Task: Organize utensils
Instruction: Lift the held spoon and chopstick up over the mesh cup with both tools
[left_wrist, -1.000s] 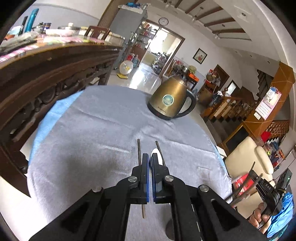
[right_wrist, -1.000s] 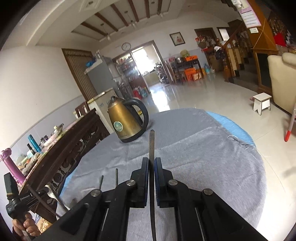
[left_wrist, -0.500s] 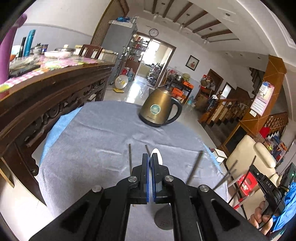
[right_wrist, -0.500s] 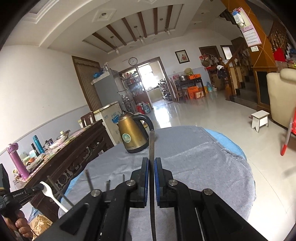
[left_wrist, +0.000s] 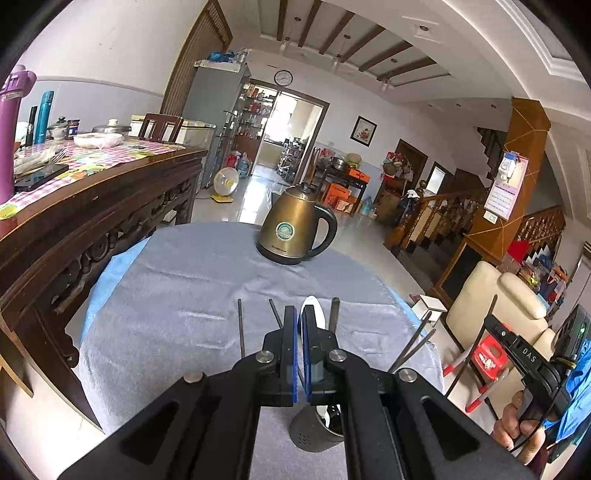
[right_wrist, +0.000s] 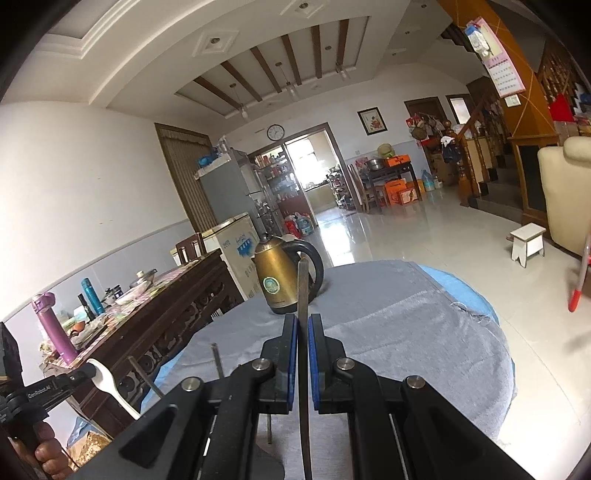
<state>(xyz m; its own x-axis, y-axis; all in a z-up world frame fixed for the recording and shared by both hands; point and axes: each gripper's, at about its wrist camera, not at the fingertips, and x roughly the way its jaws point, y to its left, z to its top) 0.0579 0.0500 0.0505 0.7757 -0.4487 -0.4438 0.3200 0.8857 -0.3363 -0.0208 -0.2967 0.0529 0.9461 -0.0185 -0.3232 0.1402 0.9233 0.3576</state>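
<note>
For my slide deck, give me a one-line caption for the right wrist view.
Right gripper clamps a thin dark metal utensil handle upright over the grey tablecloth, brass-coloured electric kettle behind.

Left hand-held gripper (left_wrist: 299, 321) clamped shut; right hand-held gripper (right_wrist: 303, 328) likewise, both raised.
</note>
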